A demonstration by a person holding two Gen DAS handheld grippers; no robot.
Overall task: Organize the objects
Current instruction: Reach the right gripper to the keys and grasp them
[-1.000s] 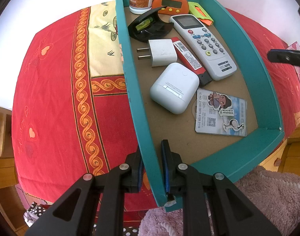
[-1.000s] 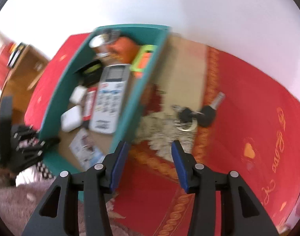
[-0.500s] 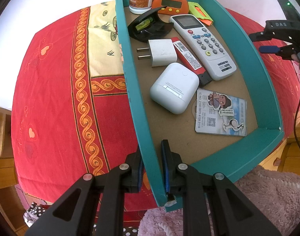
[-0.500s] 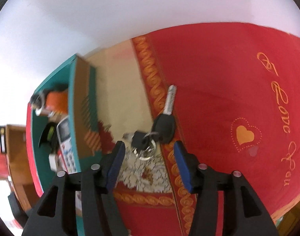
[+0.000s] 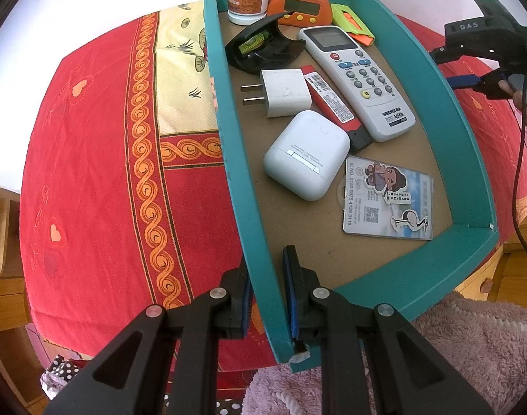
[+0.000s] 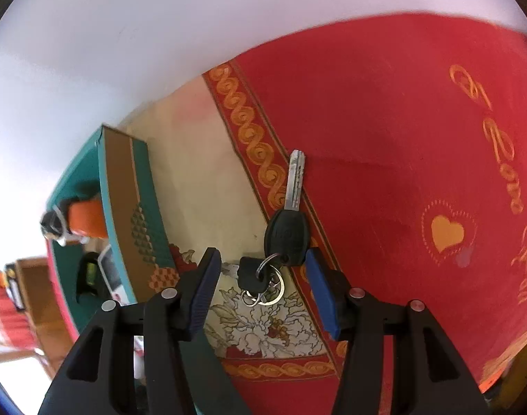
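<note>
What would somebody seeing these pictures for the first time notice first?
Probably the teal tray packed with small things, a white remote and an orange monkey timer among them, on the red patterned cloth. The left claw grips its near wall. Outside the tray, a bunch of keys lies between the right claw's open jaws.

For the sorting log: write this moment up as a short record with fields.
surface: red patterned cloth
container: teal box, open top
in box: remote control, white charger plug, white earbud case, ID card, orange monkey timer, white jar
outside box: key bunch on the cloth
left gripper: shut on the box's side wall
right gripper: open, fingers either side of the keys, not gripping them
</note>
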